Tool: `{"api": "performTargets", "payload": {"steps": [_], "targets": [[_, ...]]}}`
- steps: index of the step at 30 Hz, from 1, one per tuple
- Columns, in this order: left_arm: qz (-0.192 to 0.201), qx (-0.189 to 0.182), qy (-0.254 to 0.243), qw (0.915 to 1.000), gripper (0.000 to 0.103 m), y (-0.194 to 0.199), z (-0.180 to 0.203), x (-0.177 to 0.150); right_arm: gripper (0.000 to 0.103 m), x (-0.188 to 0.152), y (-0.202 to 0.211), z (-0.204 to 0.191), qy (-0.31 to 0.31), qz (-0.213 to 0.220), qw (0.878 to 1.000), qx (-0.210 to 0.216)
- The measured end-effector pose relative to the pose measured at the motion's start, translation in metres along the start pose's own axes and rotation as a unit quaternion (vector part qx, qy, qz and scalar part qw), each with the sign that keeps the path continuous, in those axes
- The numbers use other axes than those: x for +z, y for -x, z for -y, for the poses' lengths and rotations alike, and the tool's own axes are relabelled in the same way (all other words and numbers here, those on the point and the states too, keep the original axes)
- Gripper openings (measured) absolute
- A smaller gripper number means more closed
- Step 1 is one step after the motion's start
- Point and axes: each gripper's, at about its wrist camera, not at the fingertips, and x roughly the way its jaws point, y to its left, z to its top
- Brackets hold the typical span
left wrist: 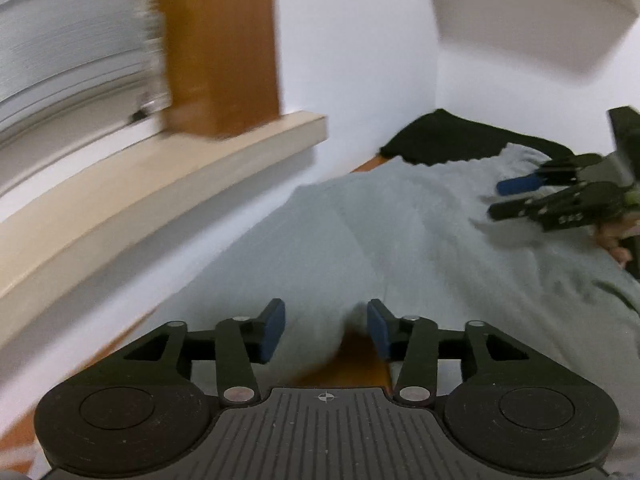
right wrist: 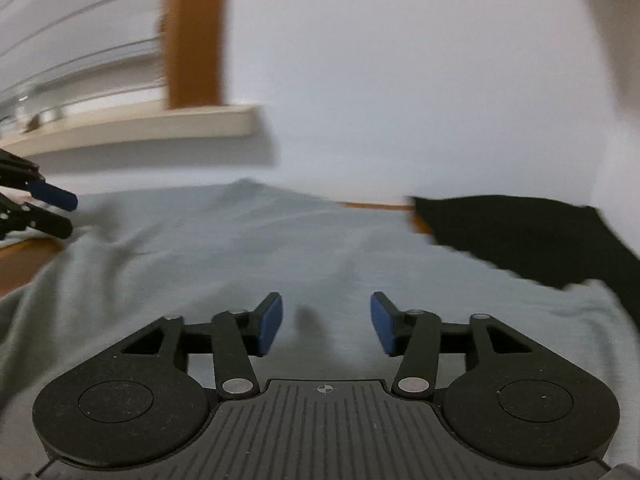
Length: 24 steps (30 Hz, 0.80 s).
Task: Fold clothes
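Both our left claw and right claw gape empty over the soft, light grey shirt; we judge its edge near the lower frame pinches best.

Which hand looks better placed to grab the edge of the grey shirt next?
Probably left: the left gripper hangs open right over the grey shirt's near edge, while the right gripper is over its middle.

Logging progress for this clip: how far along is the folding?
Done: the pale grey-green cotton garment lies spread on the wooden table. In hand: nothing; left gripper and right gripper are open, empty. Left: its folds, and the black garment.
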Motion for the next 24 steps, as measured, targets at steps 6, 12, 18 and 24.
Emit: {"api": "performTargets", "payload": {"steps": [6, 12, 18, 24], "targets": [[0.018, 0.026, 0.050, 0.9983, 0.061, 0.064, -0.013, -0.049, 0.056, -0.001, -0.017, -0.018, 0.027, -0.006, 0.999, -0.021], [0.022, 0.062, 0.088, 0.9939, 0.062, 0.108, -0.029, -0.092, 0.061, -0.013, -0.024, 0.001, -0.017, -0.032, 0.999, -0.023], [0.038, 0.025, 0.130, 0.9904, 0.062, 0.121, -0.022, -0.109, 0.067, -0.015, -0.027, 0.011, -0.049, -0.038, 0.998, -0.014], [0.044, -0.033, 0.147, 0.9876, 0.062, 0.107, 0.008, -0.116, 0.070, -0.013, -0.026, 0.003, -0.031, -0.036, 0.998, -0.032]]}}
